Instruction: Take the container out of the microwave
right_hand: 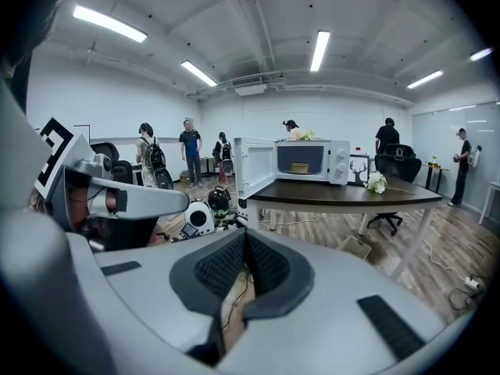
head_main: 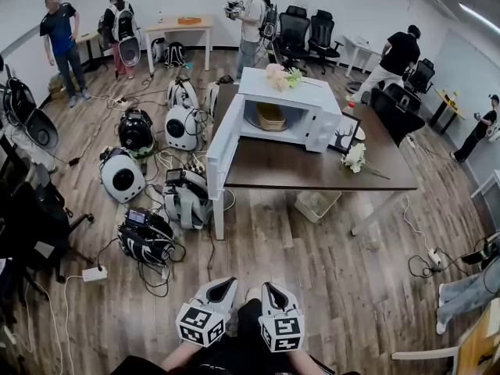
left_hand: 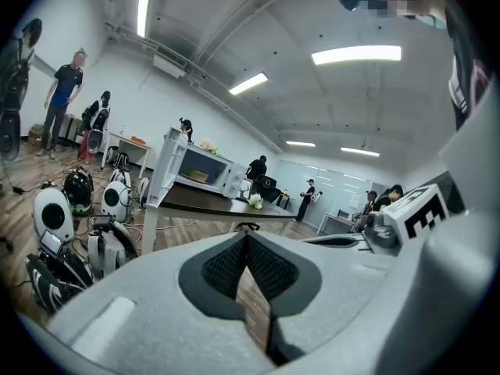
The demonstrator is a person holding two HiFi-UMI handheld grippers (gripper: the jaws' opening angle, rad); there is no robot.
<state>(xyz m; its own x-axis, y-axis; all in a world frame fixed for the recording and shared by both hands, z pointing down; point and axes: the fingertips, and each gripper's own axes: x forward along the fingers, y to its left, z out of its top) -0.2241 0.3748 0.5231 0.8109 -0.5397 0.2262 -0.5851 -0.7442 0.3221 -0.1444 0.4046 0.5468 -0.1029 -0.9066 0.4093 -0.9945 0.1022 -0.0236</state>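
Note:
A white microwave [head_main: 291, 112] stands on a dark table [head_main: 312, 170] across the room, its door [head_main: 225, 143] swung wide open to the left. Inside it sits a tan container [head_main: 272, 116], also visible in the left gripper view [left_hand: 199, 176] and the right gripper view [right_hand: 299, 167]. My left gripper [head_main: 229, 283] and right gripper [head_main: 268, 287] hang side by side at the bottom of the head view, far from the table. Both are shut, pads together, with nothing held, as each gripper's own view shows for the left gripper [left_hand: 247, 239] and the right gripper [right_hand: 244, 239].
Several white and black backpack-like units [head_main: 123, 175] and cables lie on the wooden floor left of the table. White flowers [head_main: 355, 158] and a picture frame [head_main: 344, 133] sit on the table, a box [head_main: 316, 205] under it. Office chairs [head_main: 294, 31] and people stand around.

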